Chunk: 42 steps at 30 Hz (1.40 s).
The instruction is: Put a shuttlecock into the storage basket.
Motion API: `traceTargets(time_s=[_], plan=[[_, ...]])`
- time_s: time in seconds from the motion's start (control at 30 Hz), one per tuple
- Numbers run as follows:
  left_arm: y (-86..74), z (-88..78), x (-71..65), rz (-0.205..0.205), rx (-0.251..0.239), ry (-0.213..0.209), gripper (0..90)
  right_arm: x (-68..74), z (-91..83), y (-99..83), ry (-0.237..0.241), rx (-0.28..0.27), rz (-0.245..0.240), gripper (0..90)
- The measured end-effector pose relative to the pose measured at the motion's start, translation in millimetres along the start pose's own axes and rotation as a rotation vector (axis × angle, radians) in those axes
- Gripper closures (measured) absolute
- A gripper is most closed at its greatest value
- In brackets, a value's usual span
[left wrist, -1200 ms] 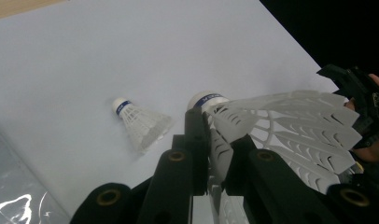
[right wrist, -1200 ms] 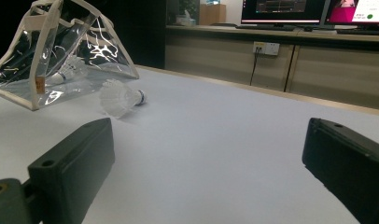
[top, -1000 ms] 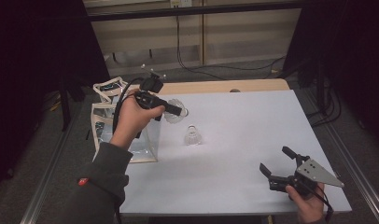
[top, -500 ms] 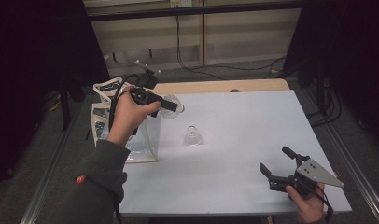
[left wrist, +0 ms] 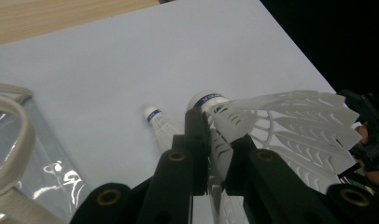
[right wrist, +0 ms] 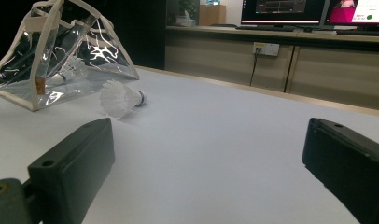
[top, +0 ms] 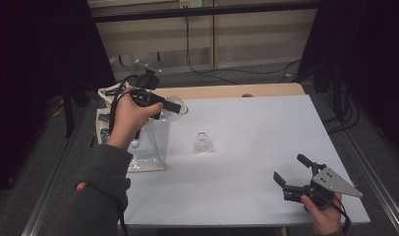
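Shuttlecock (left wrist: 276,126) sits clamped in your left gripper (top: 174,105) above the clear bag (top: 138,147), one already inside, another (top: 203,143) waiting on the surface (top: 266,137); your right gripper (top: 293,172) rests spread, empty.

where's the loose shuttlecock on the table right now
In the high view the loose shuttlecock lies near the table's middle, just right of the clear bag, below the left gripper.

The white feathered shuttlecock (left wrist: 290,121) looked matt beside the glossy, crinkled clear plastic pouch with cream cloth trim (right wrist: 61,51). The matt white tabletop (top: 266,142) was smooth, its far edge pale wood.
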<state>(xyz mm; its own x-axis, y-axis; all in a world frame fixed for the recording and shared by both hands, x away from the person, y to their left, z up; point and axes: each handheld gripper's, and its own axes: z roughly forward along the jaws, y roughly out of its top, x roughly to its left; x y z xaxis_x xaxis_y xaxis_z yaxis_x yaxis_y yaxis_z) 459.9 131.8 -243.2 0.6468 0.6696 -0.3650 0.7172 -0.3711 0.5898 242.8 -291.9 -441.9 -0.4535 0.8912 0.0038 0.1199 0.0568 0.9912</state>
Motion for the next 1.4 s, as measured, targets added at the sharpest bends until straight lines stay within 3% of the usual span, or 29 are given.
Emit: traceTargets(time_s=[0.47, 1.4], plan=[[1.8, -8.8, 10.0, -0.029, -0.012, 0.043, 84.1, 0.1, 0.0, 0.1, 0.001, -0.001, -0.001, 2.3], [5.8, -27.3, 30.2, -0.090, -0.036, 0.080, 84.1, 0.2, 0.5, -0.1, 0.005, 0.002, 0.000, 2.2]])
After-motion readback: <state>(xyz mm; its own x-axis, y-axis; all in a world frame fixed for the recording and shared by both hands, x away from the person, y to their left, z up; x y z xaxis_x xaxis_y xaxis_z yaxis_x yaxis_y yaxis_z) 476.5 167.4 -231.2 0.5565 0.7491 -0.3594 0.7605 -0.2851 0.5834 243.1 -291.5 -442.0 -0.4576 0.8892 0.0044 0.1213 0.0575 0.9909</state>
